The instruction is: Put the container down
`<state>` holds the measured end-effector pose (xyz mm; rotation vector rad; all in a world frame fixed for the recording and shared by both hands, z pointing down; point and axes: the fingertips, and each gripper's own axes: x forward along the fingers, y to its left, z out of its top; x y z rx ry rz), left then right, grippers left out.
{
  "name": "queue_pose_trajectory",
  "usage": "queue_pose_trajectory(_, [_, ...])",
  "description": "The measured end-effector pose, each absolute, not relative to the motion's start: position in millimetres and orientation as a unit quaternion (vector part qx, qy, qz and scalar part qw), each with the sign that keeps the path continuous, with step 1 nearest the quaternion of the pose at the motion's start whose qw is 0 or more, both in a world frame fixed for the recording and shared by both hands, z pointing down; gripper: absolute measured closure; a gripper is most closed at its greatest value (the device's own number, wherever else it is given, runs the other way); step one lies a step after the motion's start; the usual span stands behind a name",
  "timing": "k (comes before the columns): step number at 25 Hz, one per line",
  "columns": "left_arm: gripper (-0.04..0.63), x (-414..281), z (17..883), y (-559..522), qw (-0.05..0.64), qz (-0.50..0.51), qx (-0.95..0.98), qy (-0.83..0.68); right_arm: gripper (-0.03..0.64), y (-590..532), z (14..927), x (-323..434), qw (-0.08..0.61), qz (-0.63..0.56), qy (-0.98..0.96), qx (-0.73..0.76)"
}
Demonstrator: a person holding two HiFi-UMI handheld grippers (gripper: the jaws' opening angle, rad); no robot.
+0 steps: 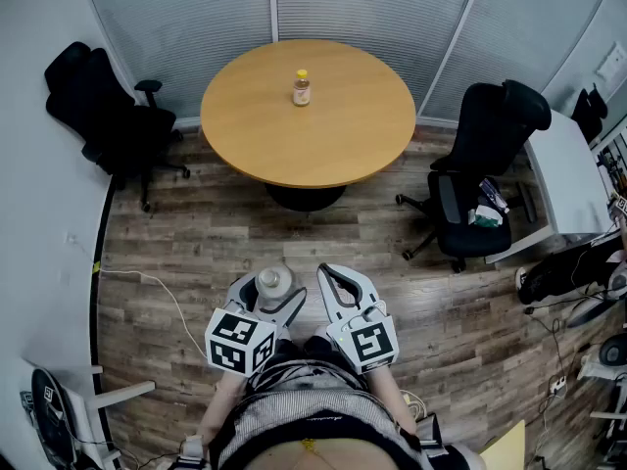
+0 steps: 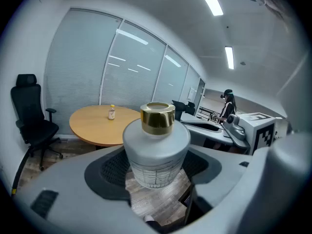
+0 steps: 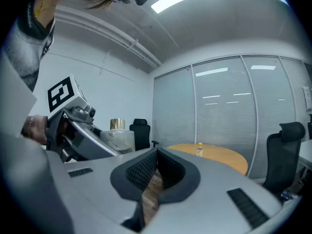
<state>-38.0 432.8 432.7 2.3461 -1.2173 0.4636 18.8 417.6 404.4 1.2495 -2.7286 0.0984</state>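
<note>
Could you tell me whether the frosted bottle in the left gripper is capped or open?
Capped: a gold cap sits squarely on the neck of the frosted bottle, which the left gripper clamps between its jaws.

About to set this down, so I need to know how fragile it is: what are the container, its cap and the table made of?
Container: likely frosted glass, possibly matte plastic; the wall is milky and translucent, without glare.
Cap: gold metal or metallised plastic; it is glossy with bright reflections.
Table: wood or wood-look laminate; the top is smooth and light brown with a soft sheen.
</note>
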Motion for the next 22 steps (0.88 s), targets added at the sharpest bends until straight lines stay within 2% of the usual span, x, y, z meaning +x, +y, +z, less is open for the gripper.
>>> queue_pose_trajectory(22, [0.265, -11, 439, 435, 0.236, 0.162, 0.841, -0.459, 0.595, 416, 409, 42, 0.066, -0.012, -0.921, 0.383])
